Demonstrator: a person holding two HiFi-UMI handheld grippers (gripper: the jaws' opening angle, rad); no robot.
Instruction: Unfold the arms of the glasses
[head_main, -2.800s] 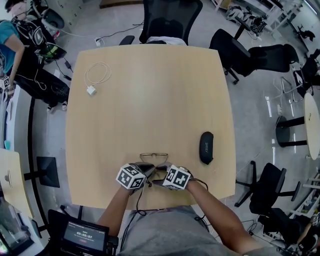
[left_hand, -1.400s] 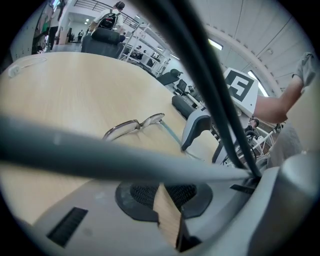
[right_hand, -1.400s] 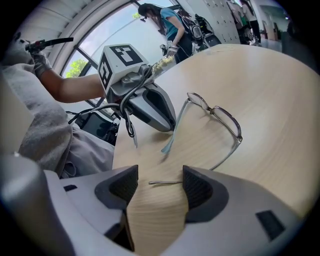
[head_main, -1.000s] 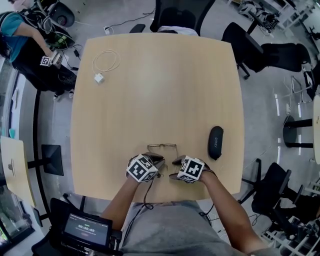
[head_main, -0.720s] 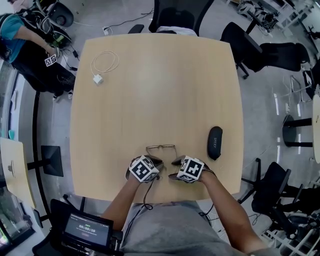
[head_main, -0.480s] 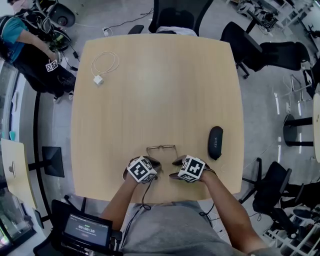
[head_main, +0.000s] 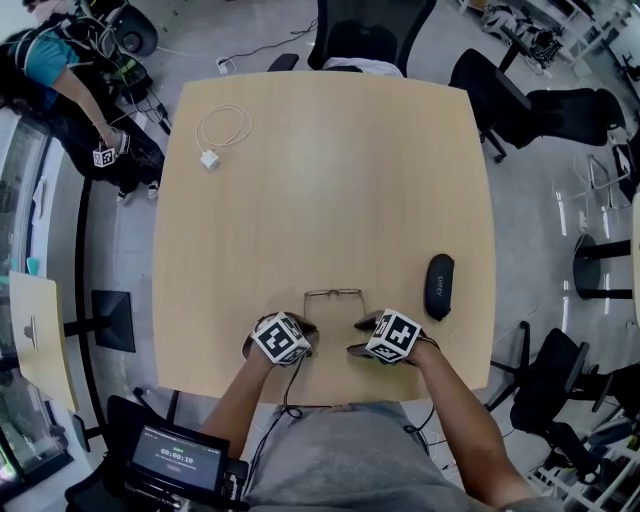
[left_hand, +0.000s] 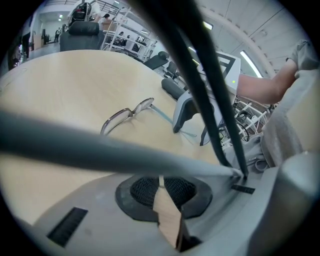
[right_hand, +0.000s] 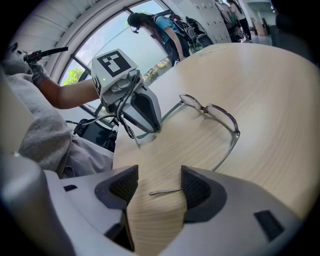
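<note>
Thin-framed glasses (head_main: 333, 294) rest on the wooden table (head_main: 320, 180) near its front edge, lenses away from me, and both arms reach back toward the grippers. My left gripper (head_main: 305, 325) is shut on the tip of the left arm; in the left gripper view only a thin sliver shows between its pads (left_hand: 145, 189). My right gripper (head_main: 362, 322) is open. The tip of the right arm (right_hand: 165, 191) lies between its pads and touches one of them. The right gripper view shows the glasses (right_hand: 210, 112) with their other arm running into the left gripper (right_hand: 145, 112).
A black glasses case (head_main: 438, 286) lies to the right of the glasses. A coiled white cable with a charger (head_main: 222, 130) sits at the far left corner. Office chairs (head_main: 370, 30) ring the table. A person (head_main: 60, 70) stands off its left side. Cables blur across the left gripper view.
Over the earlier frames the two grippers have drawn apart near the table's front edge. The glasses stay between them, and the head view has shifted slightly.
</note>
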